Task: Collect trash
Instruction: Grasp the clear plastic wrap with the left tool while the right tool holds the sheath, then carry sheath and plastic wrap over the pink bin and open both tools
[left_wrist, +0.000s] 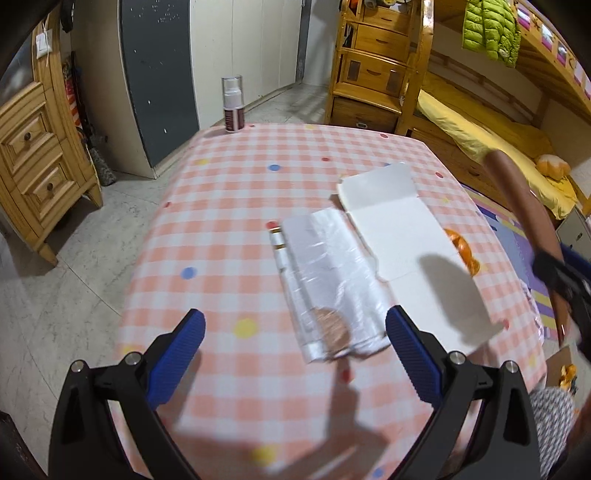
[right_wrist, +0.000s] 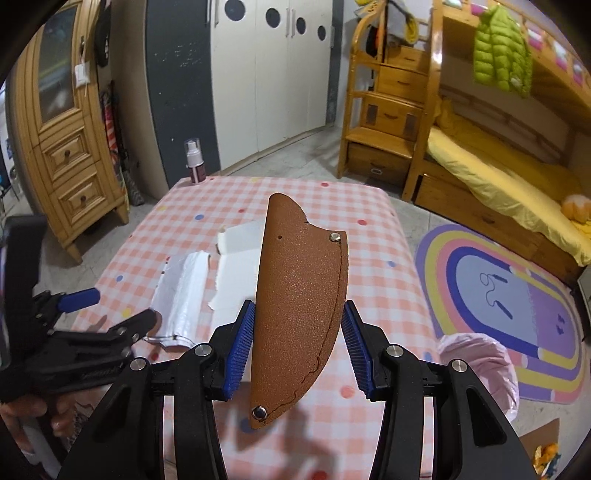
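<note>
Partly hidden under crinkled clear plastic bag (left_wrist: 332, 273) on the desk (left_wrist: 221, 206): a brown round thing, blurred. Left tool (left_wrist: 295, 354) spread, empty; right tool (right_wrist: 298, 345) pinching brown leather sheath (right_wrist: 301, 295). At 11 o'clock, spray bottle (left_wrist: 232, 105); white paper (left_wrist: 391, 229) at 1 o'clock.

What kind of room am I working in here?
Most likely a child's bedroom at home: a wooden bunk bed with a stair-drawer unit, a pastel rainbow rug, and a white wardrobe.
</note>
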